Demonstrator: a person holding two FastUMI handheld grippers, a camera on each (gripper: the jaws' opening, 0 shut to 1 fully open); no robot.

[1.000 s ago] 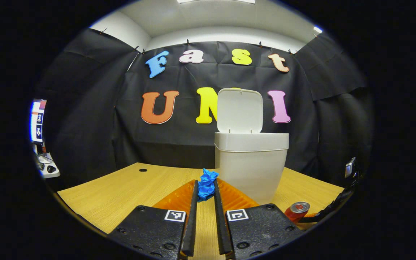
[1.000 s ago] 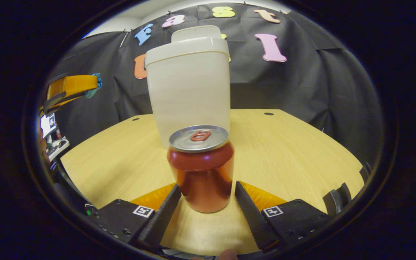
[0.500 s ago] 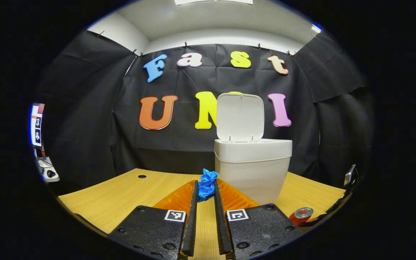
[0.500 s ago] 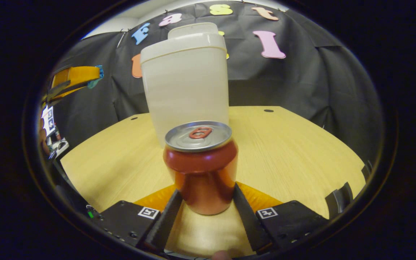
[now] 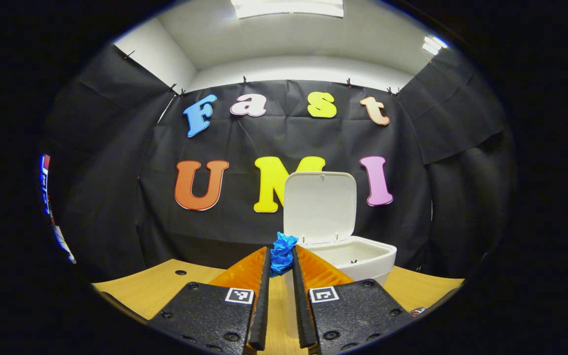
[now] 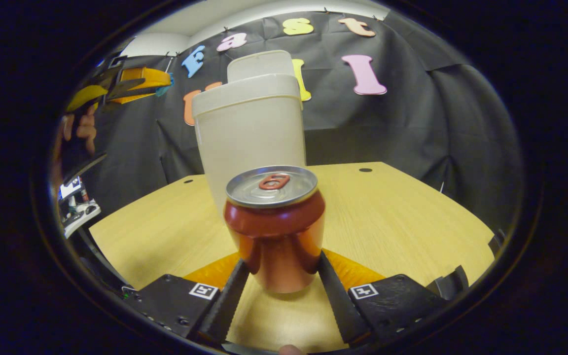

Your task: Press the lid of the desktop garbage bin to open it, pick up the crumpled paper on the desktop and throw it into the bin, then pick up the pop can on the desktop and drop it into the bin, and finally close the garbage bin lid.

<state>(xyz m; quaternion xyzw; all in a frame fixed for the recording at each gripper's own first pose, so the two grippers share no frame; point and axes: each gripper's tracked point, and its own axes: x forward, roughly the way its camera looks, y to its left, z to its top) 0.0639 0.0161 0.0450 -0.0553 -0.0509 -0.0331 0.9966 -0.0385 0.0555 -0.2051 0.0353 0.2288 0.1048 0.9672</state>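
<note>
My left gripper is shut on the blue crumpled paper and holds it in the air, just left of the white bin's rim. The bin's lid stands open and upright behind the opening. In the right gripper view the red pop can stands upright between the fingers of my right gripper, and both fingers press on its sides. The bin rises right behind the can. The left gripper shows high at the upper left, with a hand holding it.
The wooden table stretches to the right of the can and has small round holes near its far edge. Equipment sits beyond the table's left edge. Black cloth closes the booth on all sides.
My left gripper has risen with the paper, from table height to the bin's rim. My right gripper's fingers have closed in onto the can's sides.
</note>
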